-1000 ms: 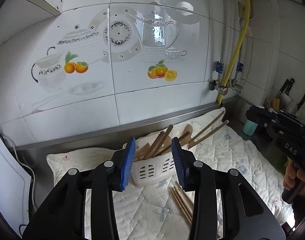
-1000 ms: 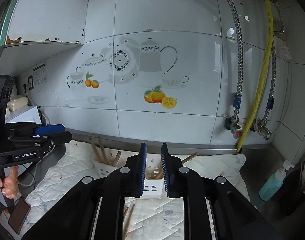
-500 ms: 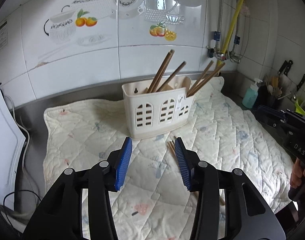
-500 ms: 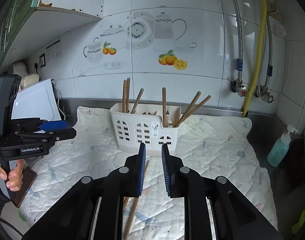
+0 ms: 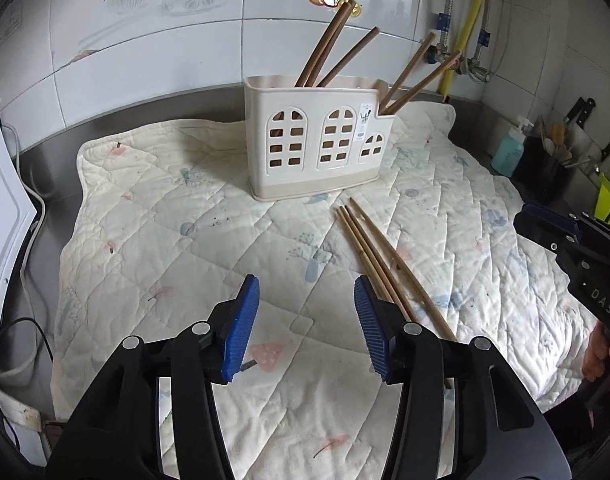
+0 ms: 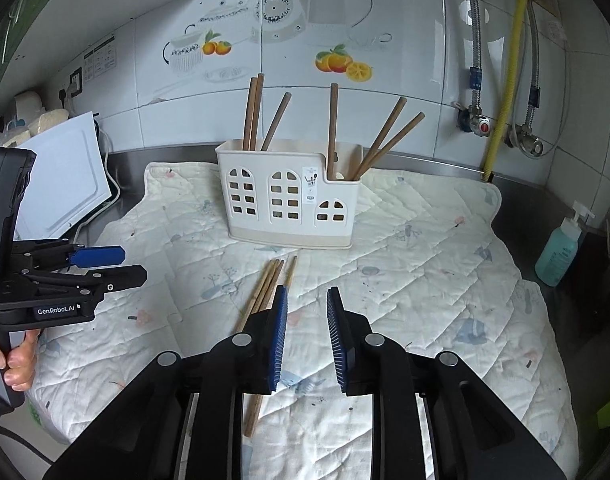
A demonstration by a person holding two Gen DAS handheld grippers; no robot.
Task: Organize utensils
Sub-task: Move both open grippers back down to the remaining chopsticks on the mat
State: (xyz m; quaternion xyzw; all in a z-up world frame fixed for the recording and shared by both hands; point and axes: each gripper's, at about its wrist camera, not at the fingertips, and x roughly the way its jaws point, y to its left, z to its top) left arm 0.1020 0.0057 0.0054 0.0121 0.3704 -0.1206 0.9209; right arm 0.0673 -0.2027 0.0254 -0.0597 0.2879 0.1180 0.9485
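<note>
A white plastic utensil holder (image 5: 317, 148) with arched cut-outs stands upright on a quilted mat (image 5: 185, 216); it also shows in the right wrist view (image 6: 289, 200). Several wooden chopsticks (image 5: 341, 52) stick out of it. Several loose chopsticks (image 5: 385, 260) lie on the mat in front of it, also in the right wrist view (image 6: 269, 284). My left gripper (image 5: 303, 296) is open and empty, above the mat just left of the loose chopsticks. My right gripper (image 6: 307, 304) is open and empty, just right of the loose chopsticks (image 6: 261, 296).
A tiled wall with pipes (image 6: 505, 80) rises behind the mat. A white board (image 6: 65, 172) leans at the left. A blue soap bottle (image 6: 561, 248) stands at the right, with a knife and utensil rack (image 5: 561, 148) beyond it. The steel counter (image 5: 145, 108) borders the mat.
Both views have tilted down from the wall to the mat. The holder now sits further off and the loose chopsticks show fully. The right gripper's jaws have opened wider.
</note>
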